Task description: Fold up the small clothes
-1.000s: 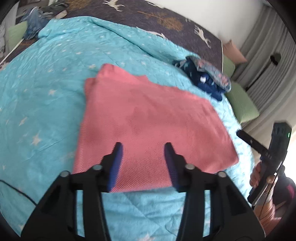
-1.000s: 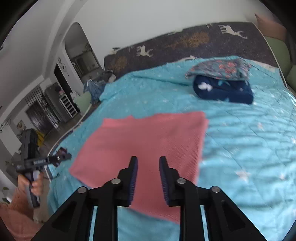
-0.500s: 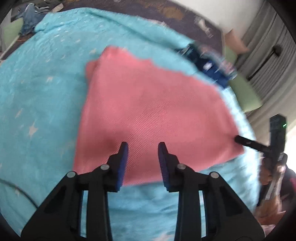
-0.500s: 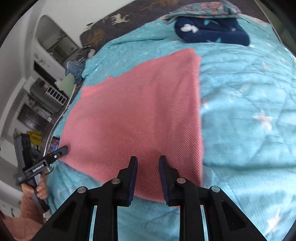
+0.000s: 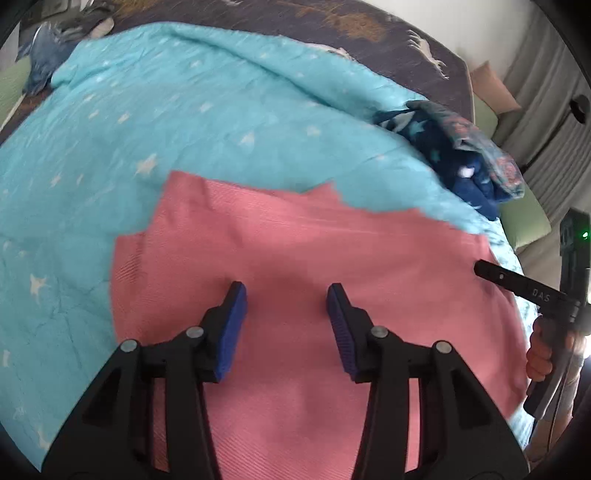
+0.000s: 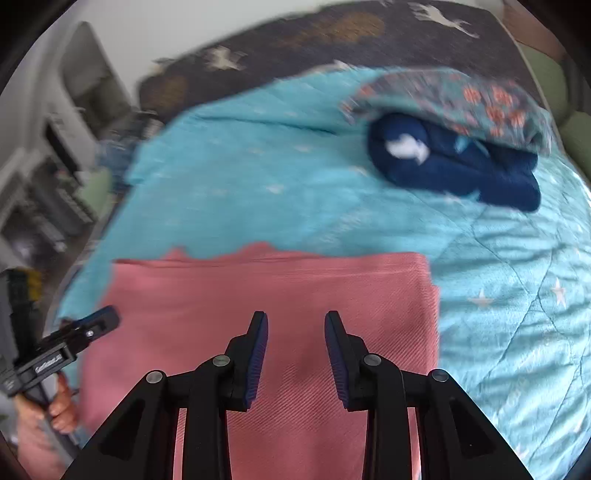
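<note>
A pink garment (image 5: 295, 266) of finely ribbed, twill-like weave lies spread flat on the bed, on a turquoise quilt (image 5: 184, 122) of stitched, slightly crinkled fabric dotted with pale stars. It sits at the near edge of the bed, its far edge uneven with a small notch, its right side straight and doubled over like a fold.

The left claw (image 5: 284, 295) hovers above the near middle of the pink cloth — its black angular arms end in blue ridged pads, and the jaws are opening with nothing between them, released. The right claw (image 6: 295, 325) hangs over the cloth's right half, jaws likewise opening and empty, the weave showing in the gap.

Toward the far right corner of the bed rests a rounded bundle of navy fleece (image 6: 454, 170) with white marks, and on top of it a folded grey-teal floral piece (image 6: 461, 99) — soft, flat-layered. Beyond the quilt lies a dark bedspread (image 5: 369, 26) printed with pale animal shapes.
</note>
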`<action>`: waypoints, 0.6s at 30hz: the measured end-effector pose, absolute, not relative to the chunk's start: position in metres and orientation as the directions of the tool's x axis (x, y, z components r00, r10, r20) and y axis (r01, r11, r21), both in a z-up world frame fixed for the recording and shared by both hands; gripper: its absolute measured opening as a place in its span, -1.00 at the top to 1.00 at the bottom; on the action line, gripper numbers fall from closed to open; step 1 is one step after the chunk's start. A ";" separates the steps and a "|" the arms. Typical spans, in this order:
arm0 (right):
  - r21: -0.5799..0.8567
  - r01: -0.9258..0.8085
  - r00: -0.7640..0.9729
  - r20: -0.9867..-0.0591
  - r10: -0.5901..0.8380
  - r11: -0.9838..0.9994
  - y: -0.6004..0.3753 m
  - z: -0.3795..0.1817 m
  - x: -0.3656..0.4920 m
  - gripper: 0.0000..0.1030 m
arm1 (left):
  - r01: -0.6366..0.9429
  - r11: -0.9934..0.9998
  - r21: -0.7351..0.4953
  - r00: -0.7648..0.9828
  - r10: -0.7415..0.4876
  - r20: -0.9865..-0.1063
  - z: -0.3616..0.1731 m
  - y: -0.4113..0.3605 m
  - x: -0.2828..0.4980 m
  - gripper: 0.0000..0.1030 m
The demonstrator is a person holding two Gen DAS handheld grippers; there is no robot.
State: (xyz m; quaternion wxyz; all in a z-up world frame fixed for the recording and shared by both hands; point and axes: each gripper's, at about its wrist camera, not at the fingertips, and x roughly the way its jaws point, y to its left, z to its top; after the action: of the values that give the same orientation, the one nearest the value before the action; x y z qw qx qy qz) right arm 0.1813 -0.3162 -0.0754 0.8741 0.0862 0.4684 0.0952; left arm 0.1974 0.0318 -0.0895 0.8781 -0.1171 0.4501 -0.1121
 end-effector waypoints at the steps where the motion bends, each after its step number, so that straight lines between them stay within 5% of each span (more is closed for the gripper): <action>1: 0.229 -0.061 0.538 -0.812 0.226 0.971 -0.321 -0.084 0.183 0.38 | 0.102 0.939 -0.328 0.580 -0.324 -0.747 -0.089 0.037 0.195 0.12; 7: 0.288 -0.016 0.591 -0.770 0.241 0.958 -0.342 -0.070 0.167 0.38 | 0.042 0.949 -0.312 0.649 -0.263 -0.714 -0.069 0.057 0.169 0.14; 12: 0.321 -0.169 0.618 -0.702 0.354 0.932 -0.312 -0.035 0.119 0.34 | 0.031 0.948 -0.316 0.670 -0.254 -0.697 -0.058 0.079 0.140 -0.30; 18: 0.223 -0.358 0.568 -0.719 0.401 0.907 -0.243 -0.033 0.069 0.23 | 0.020 0.948 -0.317 0.640 -0.256 -0.724 -0.067 0.103 0.097 -0.38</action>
State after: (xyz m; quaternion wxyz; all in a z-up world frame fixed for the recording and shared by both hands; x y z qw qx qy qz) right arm 0.0694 -0.2431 -0.0332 0.8850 0.0262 0.4123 0.2145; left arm 0.0972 0.1027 -0.0671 0.8946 -0.1410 0.4170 -0.0772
